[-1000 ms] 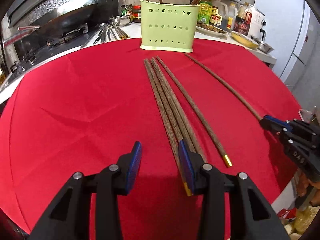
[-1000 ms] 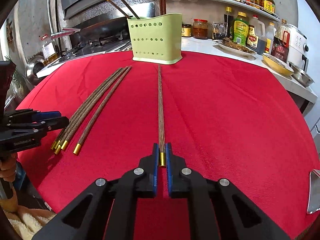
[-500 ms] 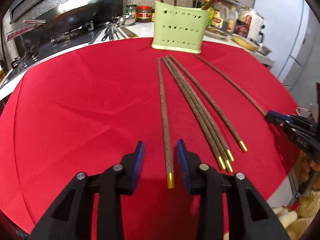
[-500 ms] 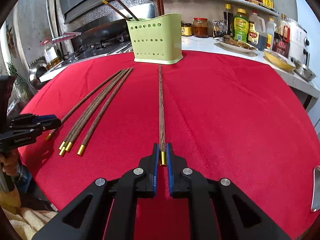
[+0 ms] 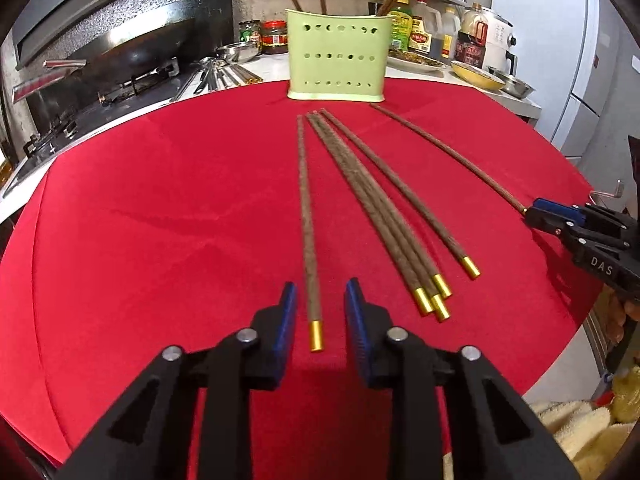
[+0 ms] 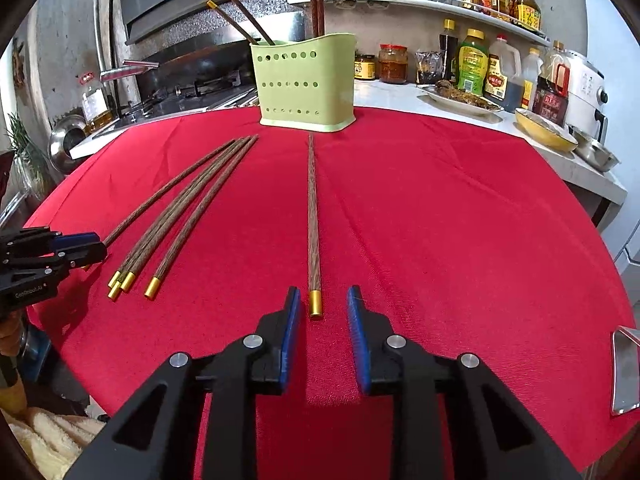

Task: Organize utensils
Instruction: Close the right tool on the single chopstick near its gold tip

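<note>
Several long brown chopsticks with gold ends lie on the red tablecloth [image 5: 140,220]. My left gripper [image 5: 320,312] is open, its jaws on either side of the gold end of a lone chopstick [image 5: 307,216]. A bundle of chopsticks [image 5: 380,220] lies to its right. My right gripper [image 6: 323,312] is open, with the gold end of another lone chopstick [image 6: 313,216] just ahead between its jaws. The green perforated utensil holder [image 5: 338,62] stands at the cloth's far edge with chopsticks upright in it; it also shows in the right wrist view [image 6: 306,80].
A stove with a wok [image 5: 132,52] is at the back left, metal utensils [image 5: 216,76] beside it. Sauce bottles and jars [image 6: 480,64], a plate and bowls [image 6: 544,128] stand on the counter at the back right. The table's edge drops off at right.
My right gripper has opened and let go of its chopstick, which now lies on the cloth. My left gripper has closed in around the lone chopstick's gold end.
</note>
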